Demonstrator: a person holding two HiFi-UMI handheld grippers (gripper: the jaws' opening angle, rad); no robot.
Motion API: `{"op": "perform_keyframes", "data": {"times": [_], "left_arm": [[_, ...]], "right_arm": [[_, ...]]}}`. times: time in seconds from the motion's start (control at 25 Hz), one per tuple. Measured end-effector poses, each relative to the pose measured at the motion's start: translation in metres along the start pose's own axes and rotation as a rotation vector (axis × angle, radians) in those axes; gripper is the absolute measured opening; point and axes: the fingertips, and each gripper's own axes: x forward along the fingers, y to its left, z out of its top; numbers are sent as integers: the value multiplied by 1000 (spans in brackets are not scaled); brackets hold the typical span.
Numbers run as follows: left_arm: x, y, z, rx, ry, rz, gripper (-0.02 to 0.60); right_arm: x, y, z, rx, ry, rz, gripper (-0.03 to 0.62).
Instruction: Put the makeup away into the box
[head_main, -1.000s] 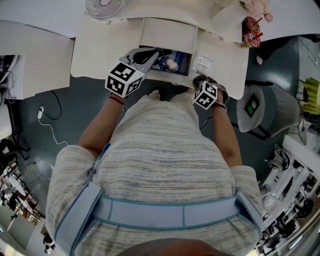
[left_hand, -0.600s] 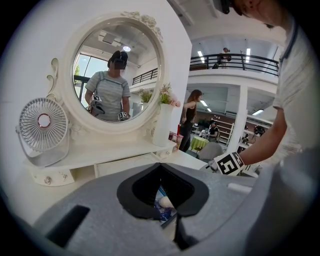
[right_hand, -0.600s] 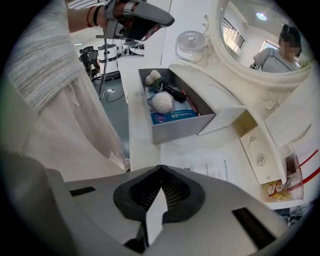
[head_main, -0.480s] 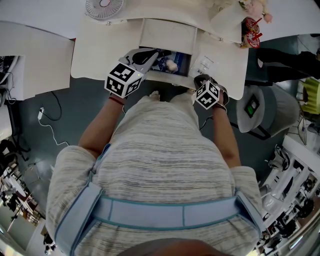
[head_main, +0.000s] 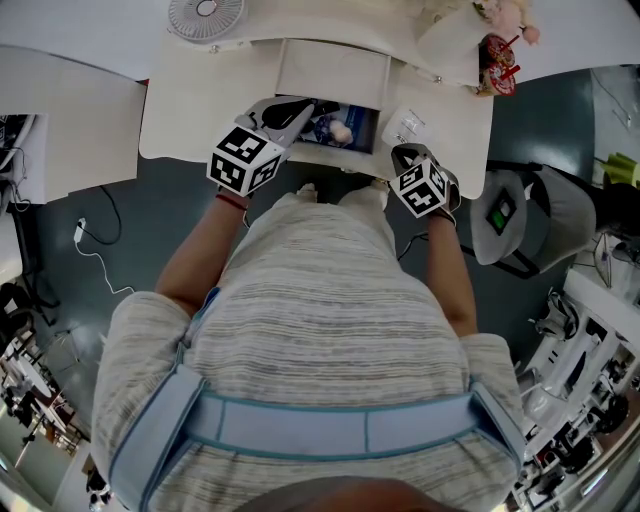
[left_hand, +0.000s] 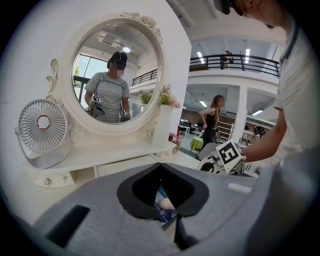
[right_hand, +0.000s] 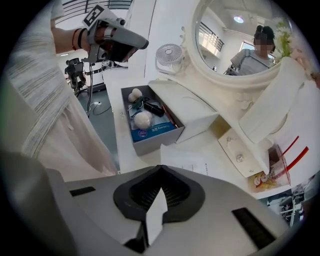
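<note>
Where a white tabletop (head_main: 190, 115) carrying an oval mirror (left_hand: 117, 70) and a small fan (left_hand: 42, 125) is seen from above, an open grey box (right_hand: 155, 141) is shown resting near its front edge. The makeup (right_hand: 145, 122) is contained in the box: a round white puff, a blue packet and some dark tubes can be made out. The left claw (head_main: 303, 108) is pressed together and is held just over the box's left end. The puff and the blue packet are glimpsed through the slit between its jaws. The right claw (right_hand: 152, 216) is likewise pressed together and is held above the tabletop, to the right of the box and apart from it. A sheet of paper (right_hand: 185, 161) is seen lying between that claw and the box. A narrow white sliver is visible between the right jaws. Whether it is a thin thing being pinched or the white surface showing through cannot be told.
</note>
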Motion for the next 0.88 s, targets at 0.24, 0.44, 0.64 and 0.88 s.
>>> {"op": "perform_keyframes", "data": {"times": [0.24,0.44,0.64,0.88], "left_arm": [[0,0,0,0,-1,-2,14],[0,1,0,0,-3,0,13],[-1,2,1,-1,-6,3,13],[-2,3,2,-5,-10,6,14]], "right_arm": [[-17,-18,12,9,-20,-50,8],[-32,-35,23,1,-39,-100,8],[-48,-48,35,-19,-66,-148,8],[-72,-63,50,-42,-83,-199,8]]}}
